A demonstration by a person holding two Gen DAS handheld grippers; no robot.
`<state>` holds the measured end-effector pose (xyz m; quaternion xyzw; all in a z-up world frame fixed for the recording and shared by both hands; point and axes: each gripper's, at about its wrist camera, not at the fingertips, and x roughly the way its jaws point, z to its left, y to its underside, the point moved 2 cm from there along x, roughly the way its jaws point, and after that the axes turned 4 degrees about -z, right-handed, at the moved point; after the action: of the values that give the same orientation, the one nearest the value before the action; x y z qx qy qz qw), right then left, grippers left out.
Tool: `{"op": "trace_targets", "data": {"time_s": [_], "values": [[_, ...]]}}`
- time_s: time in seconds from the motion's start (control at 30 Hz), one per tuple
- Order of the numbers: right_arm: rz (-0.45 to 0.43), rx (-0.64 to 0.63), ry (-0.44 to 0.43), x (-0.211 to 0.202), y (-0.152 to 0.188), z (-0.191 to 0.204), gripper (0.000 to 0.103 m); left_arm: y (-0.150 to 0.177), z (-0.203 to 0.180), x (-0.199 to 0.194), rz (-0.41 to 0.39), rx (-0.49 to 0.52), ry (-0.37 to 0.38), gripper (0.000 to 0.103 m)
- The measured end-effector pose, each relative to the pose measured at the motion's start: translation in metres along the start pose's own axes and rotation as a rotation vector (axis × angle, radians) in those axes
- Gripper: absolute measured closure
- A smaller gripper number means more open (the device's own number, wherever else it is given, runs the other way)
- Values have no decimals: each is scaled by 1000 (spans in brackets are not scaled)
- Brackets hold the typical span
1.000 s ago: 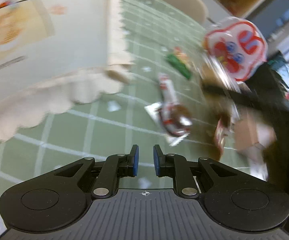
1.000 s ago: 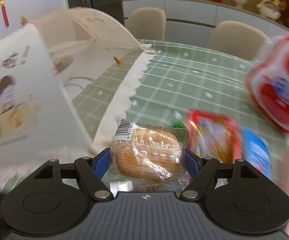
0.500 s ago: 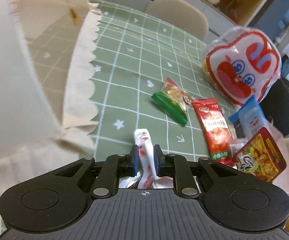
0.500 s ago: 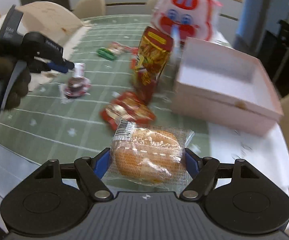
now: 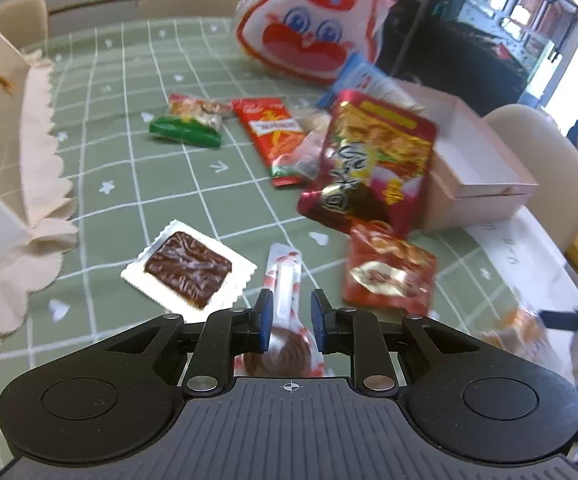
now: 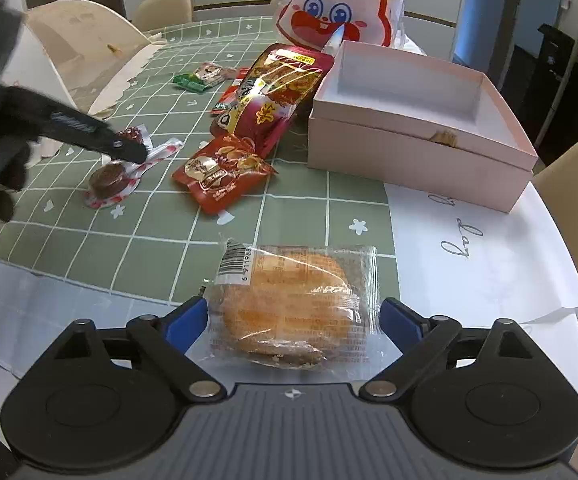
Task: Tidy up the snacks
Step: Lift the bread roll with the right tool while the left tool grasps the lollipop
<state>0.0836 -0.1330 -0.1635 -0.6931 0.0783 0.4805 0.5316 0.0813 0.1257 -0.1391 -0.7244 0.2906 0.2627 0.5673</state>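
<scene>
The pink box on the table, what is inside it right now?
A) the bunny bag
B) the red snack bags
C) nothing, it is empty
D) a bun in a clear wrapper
C: the pink box shows only its bare white inside, while the wrapped bun lies on the table between the opening jaws of the right gripper.

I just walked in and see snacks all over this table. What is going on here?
A person is sorting snacks with a hand-held gripper in each hand. The right gripper is opening around a wrapped bun lying on the table near the open pink box, which looks empty. The left gripper is opening too, with a small red-and-white sweet packet between its jaws. Other packets are scattered on the green checked tablecloth.
</scene>
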Motion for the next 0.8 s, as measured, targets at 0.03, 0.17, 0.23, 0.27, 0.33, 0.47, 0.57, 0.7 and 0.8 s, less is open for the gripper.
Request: {"op": "trace_targets", "data": {"time_s": [0.03,0.17,0.23,0.27,0.33,0.47,0.57,0.7,0.8], "values": [[-1,4,-5,0,1,-2,8,3,-2,-9,-15,8,-2,79],[52,65,-35,10,6,-10,4,13,-22,-24,12,109,-26,79],[42,74,-40,11,9,-11,3,19,-34,-18,33,179,-65,78],[44,63,-36,12,9,-10,2,22,-38,-13,46,206,-98,79],[48,37,-31,13,10,-8,2,27,-44,-8,42,237,-125,78],[36,-1,-18,12,15,-3,1,31,-51,-3,41,250,-54,70],[23,-8,-16,11,16,-2,0,30,-52,-4,44,248,-10,70],[-4,-5,-12,9,20,-2,0,26,-47,-18,-21,217,-24,70],[-3,11,7,9,21,-1,0,22,-35,-13,-10,186,-99,70]]}}
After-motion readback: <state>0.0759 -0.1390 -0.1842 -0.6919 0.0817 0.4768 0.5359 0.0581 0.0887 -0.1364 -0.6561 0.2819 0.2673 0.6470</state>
